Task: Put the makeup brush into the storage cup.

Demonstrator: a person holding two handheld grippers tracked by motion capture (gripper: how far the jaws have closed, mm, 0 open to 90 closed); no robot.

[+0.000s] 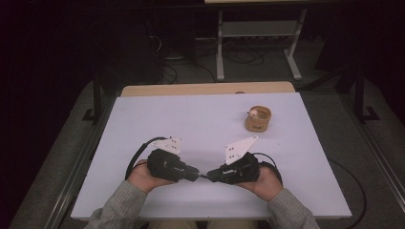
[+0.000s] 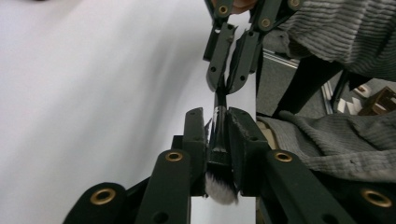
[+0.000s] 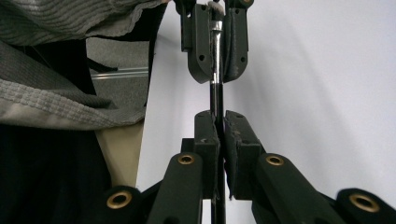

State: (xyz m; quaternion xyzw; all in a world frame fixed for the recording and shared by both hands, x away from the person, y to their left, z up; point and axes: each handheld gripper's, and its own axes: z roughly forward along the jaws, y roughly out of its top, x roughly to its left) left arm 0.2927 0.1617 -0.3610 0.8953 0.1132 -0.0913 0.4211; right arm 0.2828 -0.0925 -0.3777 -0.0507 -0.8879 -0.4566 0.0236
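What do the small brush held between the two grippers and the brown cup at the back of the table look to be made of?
Small black-handled brush: glossy black handle, likely plastic or lacquered wood; a shiny, seemingly metal ferrule; soft white-tipped bristles. The left gripper clamps it near the bristles, the right gripper farther along the handle. Round brown cup: matte tan, perhaps wood or cork; too small to tell.

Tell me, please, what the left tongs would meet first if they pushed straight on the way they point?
Most likely the right tongs: the left tongs face them tip to tip, both shut on one small brush, across a short gap.
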